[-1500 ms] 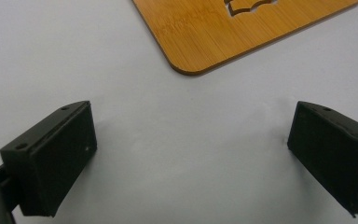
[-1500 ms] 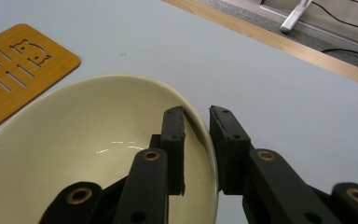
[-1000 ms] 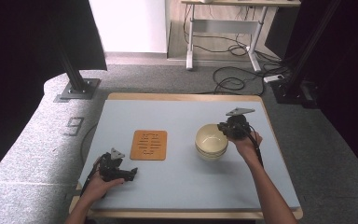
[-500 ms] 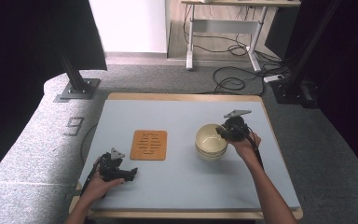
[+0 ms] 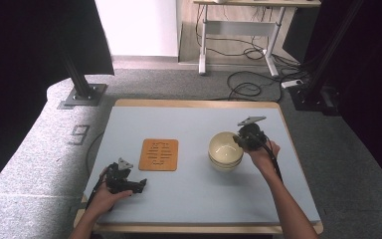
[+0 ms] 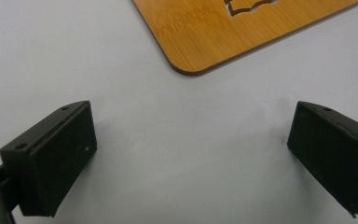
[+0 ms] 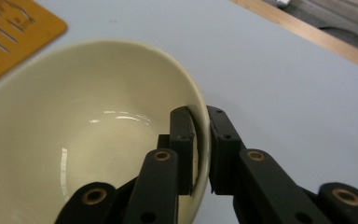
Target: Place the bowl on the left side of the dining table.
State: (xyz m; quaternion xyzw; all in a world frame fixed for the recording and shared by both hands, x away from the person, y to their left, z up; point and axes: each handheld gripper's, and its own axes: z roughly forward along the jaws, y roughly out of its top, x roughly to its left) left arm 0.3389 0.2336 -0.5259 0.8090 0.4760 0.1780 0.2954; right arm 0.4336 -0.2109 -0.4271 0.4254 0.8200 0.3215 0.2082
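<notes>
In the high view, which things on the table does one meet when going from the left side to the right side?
Left hand-held gripper → wooden trivet → cream bowl → right hand-held gripper, its jaws clamped on the bowl's right rim.

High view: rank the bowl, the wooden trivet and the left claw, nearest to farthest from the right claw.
1. Bowl: rim clamped in the right claw.
2. Wooden trivet: mid-table, left of the bowl.
3. Left claw: near left corner, open on the table.
</notes>
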